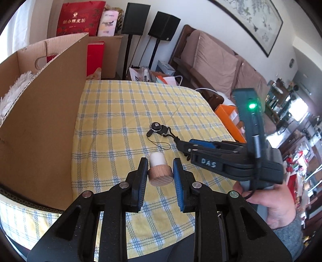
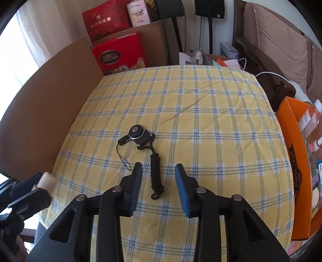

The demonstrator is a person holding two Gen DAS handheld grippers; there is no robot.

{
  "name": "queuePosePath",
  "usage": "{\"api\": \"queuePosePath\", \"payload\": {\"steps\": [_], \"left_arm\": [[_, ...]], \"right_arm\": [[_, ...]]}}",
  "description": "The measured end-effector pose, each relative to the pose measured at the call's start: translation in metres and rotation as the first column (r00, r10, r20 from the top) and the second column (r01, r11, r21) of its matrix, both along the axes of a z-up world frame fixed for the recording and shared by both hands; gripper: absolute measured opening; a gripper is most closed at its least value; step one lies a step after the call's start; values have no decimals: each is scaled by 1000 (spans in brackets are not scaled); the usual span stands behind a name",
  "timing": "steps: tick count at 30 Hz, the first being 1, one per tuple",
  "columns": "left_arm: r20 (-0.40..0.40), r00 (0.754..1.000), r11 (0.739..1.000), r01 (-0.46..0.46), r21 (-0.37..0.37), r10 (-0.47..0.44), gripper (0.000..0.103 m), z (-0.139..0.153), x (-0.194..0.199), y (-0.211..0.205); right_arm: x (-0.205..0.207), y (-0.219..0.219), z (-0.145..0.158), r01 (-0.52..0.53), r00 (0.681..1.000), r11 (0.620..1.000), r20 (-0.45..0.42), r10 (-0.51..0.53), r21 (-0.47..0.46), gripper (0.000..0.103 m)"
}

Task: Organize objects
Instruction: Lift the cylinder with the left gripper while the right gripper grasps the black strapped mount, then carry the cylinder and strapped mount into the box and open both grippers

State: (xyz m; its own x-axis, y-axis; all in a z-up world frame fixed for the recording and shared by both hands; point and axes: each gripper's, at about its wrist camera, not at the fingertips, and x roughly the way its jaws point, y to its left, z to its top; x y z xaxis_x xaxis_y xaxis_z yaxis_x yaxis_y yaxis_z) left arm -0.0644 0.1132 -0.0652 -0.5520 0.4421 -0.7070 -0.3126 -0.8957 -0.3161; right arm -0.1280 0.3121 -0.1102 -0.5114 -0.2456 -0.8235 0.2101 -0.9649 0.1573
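Cord point(image 2: 156, 173) of a black lanyard lies on the checked tablecloth point(image 2: 201, 104), between the right gripper's point(image 2: 159, 171) parted jaws, untouched. It looks light and limp; its thick braided stretch suits gripping. Left gripper point(image 1: 160, 167) clamps a wooden-based stopper point(image 1: 160, 171) beside the cardboard box point(image 1: 40, 121).

stopper point(image 1: 159, 171): wood-capped, white (held) | black lanyard point(image 2: 150, 153): lying on cloth

Two black speakers point(image 1: 151, 22) on stands, a brown sofa point(image 1: 217, 64) and red gift bags point(image 1: 80, 18) are seen behind the checked counter point(image 2: 201, 112).
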Motion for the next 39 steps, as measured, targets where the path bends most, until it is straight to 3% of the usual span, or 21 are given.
{"api": "queuePosePath", "payload": {"steps": [2,10,11,13,18,29,39], "left_arm": [[4,1000,1000,0,4,0,23,0,0,-1],[0,1000,1000,1,17,-1,23,2,4,-3],[-1,1000,1000,1,19,-1,23,3,5,-3],[-5,1000,1000,3,21,-3,23,7,6,-4],[-26,1000,999,8,31,-7,23,20,11,-9],[-82,997,997,3,80,4,23,68,19,-35],[-142,986,995,-80,62,88,23,107,15,-85]], "right_arm": [[-1,-3,-5,-7,1000,1000,8,6,19,26],[1,-23,-11,-31,999,987,-25,35,160,26],[1,-25,-11,-35,999,985,-25,39,170,21],[0,-24,-11,-41,999,989,-14,43,144,8],[2,-15,-5,-10,1000,999,-8,10,45,8],[17,-6,73,13,988,998,-155,-23,-68,8],[41,-25,144,-77,962,984,-272,30,-163,9]]}}
